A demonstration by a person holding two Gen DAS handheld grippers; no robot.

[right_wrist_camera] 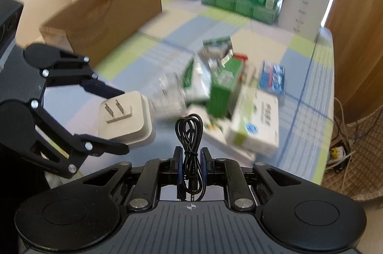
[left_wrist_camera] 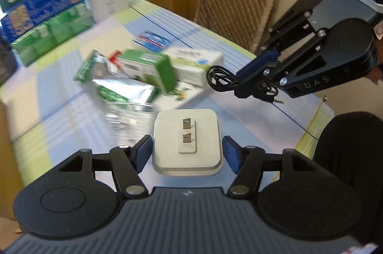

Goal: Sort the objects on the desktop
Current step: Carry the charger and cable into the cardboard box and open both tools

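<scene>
Left tongs (left_wrist_camera: 188, 150) grip white charger (left_wrist_camera: 187, 141), prongs up, above the desk (left_wrist_camera: 251, 124). Right tongs (right_wrist_camera: 191, 159) clamp coiled black cable (right_wrist_camera: 189, 134). Box pile (right_wrist_camera: 225, 96) at 12 o'clock.

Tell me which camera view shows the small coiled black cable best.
The right wrist view: the coiled black cable stands centred and sharp, clamped between the right gripper's blue pads, its loop and tie visible. The left wrist view shows the cable smaller, side-on, half hidden by that gripper.
</scene>
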